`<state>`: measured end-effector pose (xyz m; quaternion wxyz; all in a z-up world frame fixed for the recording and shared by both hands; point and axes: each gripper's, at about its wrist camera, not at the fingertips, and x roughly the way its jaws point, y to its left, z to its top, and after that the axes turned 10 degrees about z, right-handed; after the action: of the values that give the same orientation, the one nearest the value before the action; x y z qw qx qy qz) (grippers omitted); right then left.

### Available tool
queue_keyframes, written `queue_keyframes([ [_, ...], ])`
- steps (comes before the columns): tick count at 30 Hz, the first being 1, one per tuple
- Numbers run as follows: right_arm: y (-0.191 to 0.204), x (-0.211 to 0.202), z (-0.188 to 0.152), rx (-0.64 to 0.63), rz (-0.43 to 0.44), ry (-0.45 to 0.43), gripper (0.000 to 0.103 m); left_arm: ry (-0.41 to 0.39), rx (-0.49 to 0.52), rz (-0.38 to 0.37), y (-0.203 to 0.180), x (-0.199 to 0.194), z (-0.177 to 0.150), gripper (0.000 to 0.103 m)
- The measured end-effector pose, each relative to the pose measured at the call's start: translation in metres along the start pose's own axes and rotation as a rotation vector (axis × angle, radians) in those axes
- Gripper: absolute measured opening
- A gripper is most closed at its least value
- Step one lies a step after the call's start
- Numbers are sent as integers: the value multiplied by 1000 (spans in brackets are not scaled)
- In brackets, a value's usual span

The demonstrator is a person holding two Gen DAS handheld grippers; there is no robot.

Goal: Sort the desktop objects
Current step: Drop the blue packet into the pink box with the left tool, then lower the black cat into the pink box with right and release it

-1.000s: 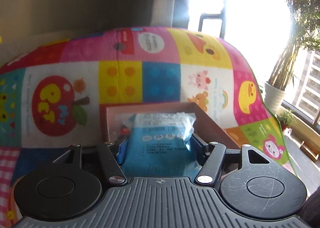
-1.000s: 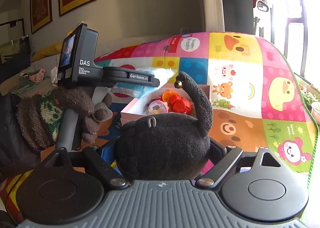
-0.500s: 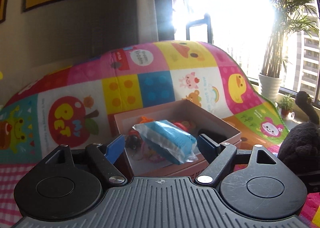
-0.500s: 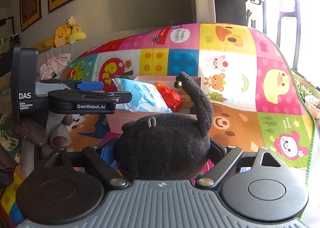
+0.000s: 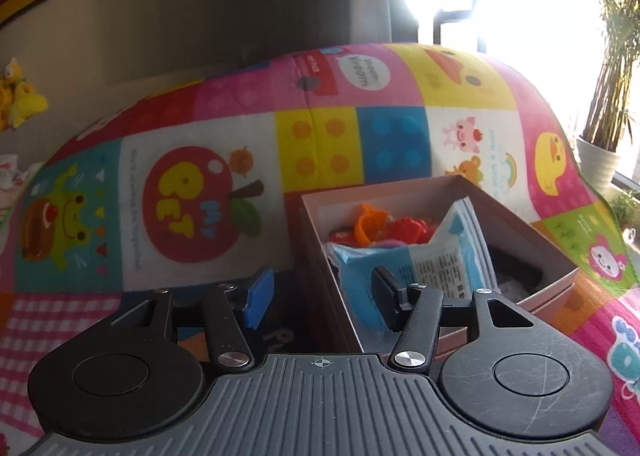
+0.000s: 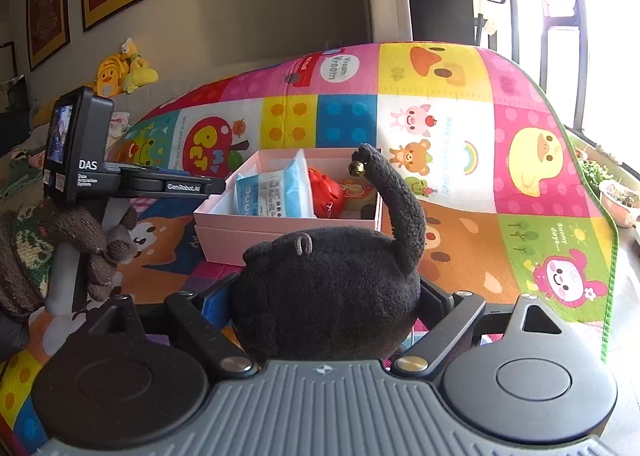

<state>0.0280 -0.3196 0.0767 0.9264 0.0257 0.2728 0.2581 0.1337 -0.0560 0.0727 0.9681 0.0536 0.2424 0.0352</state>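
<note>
Blue packet [image 5: 404, 264] now boxed — "GenRobot.AI" tool [image 6: 132, 183]

Fuzzy black plush toy [image 6: 328, 296], glossy crinkled plastic packet [image 5: 424, 268] (blue-white), matt pink cardboard box [image 6: 280, 232].

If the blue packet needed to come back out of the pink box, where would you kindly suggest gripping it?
Probably its raised top edge, from above: the blue packet leans upright against the red toys inside the pink box, so its thin top edge faces up.
</note>
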Motion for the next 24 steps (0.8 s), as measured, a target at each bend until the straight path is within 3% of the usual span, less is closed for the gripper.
queue_keyframes([
  [4,-1,10,-2,17,12,17,88,-77,36,-128,-14,-18,8,67],
  [7,3,11,0,13,22,14,88,-72,70,-192,-40,-4,13,73],
  [10,3,4,6,7,18,-6,88,-10,19,-264,-48,25,14,74],
  [12,1,-3,11,3,6,-21,88,105,-6,-355,-52,48,11,89],
  [13,-1,-6,13,0,-1,-26,88,119,-1,-369,-54,52,8,92],
  [15,-4,-8,20,-4,-14,-33,88,112,27,-353,-57,49,9,92],
  [17,-6,-8,29,-1,-23,-41,88,104,-25,-339,-48,38,10,90],
  [19,-7,-4,39,10,-22,-55,88,34,-68,-326,-33,14,9,93],
  [22,-8,6,55,30,-6,-69,88,-106,-36,-222,-14,-28,-5,98],
  [24,-6,14,67,25,4,-83,88,-144,-23,-140,-3,-45,-21,100],
])
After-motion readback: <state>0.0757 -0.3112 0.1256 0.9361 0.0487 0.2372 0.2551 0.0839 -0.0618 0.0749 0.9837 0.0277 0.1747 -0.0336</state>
